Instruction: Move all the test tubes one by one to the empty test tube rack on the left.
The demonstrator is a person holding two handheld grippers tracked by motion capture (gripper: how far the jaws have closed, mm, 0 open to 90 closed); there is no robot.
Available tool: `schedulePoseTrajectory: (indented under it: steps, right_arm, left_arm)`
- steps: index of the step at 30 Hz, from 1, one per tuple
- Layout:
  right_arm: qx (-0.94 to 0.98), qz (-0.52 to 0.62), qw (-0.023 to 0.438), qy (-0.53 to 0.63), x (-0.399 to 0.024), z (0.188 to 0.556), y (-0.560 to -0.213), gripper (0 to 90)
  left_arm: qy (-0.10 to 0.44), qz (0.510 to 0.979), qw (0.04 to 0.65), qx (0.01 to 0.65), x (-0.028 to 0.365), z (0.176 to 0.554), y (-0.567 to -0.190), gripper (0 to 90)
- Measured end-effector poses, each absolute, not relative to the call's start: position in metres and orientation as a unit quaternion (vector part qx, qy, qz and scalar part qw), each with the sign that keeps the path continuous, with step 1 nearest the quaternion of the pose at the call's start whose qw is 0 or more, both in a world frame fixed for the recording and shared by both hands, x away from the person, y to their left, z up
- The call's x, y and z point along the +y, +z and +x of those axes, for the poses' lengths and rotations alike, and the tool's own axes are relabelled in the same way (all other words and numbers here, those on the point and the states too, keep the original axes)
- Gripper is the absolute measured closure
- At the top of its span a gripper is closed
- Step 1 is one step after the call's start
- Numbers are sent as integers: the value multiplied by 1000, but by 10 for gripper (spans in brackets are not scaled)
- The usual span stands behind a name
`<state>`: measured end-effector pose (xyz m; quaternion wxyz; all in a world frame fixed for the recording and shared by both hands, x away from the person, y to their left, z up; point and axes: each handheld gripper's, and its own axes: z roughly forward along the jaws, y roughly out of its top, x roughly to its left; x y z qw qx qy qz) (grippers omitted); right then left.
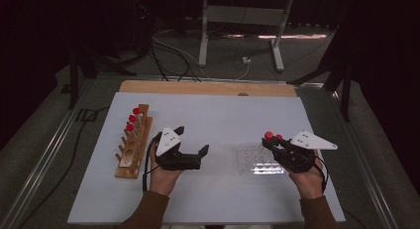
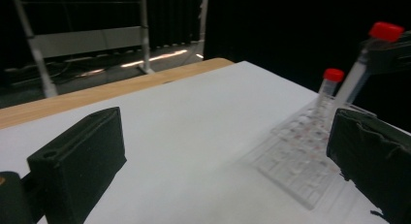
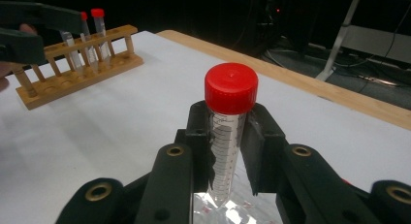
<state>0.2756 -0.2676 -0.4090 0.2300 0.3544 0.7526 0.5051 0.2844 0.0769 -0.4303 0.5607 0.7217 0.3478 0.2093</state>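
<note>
A clear tube with a red cap (image 3: 228, 136) stands upright between the jaws of my right gripper (image 3: 230, 116), which is shut on it just under the cap. In the high view this held tube (image 1: 269, 135) hangs over the far edge of a clear plastic rack (image 1: 260, 162), at my right gripper (image 1: 271, 143). A second red-capped tube (image 2: 329, 88) stands in that clear rack (image 2: 295, 151). My left gripper (image 1: 192, 141) is open in mid-table with nothing between its jaws; its own view has the gripper (image 2: 225, 156) aimed at the clear rack.
A wooden tube rack (image 1: 132, 144) lies at the left with three red-capped tubes (image 1: 132, 119) at its far end. The white mat (image 1: 218, 115) covers the table, with a wooden edge (image 1: 208, 87) behind. Stand legs and cables lie on the floor beyond.
</note>
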Motion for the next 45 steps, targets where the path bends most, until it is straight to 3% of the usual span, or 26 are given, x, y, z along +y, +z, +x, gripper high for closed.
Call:
schedulePoseTrajectory:
  steps: [18,25,28,31,40,42,45]
  right_arm:
    - [757,350,214,508,-248,274,-411,741]
    - [758,347,210,511,-245,273,-410,740]
    - [759,344,208,512,-243,272,-410,740]
    - [759,343,208,513,-243,272,-410,740]
    - [764,338,200,512,-240,272,-410,740]
    - [764,338,199,512,-240,272,-411,740]
    - [765,337,197,512,-241,272,-411,739]
  left_arm:
    - [175,771,540,288,-8,284,-444,32]
    - [188,776,534,278,-32,280,-446,95]
    - [196,773,535,277,-39,280,-446,180]
    - [197,775,535,273,-42,281,-446,351]
    - [185,777,546,252,-47,281,-446,685]
    - [183,779,546,250,-47,281,-447,746]
    - [179,779,546,249,-46,281,-447,759]
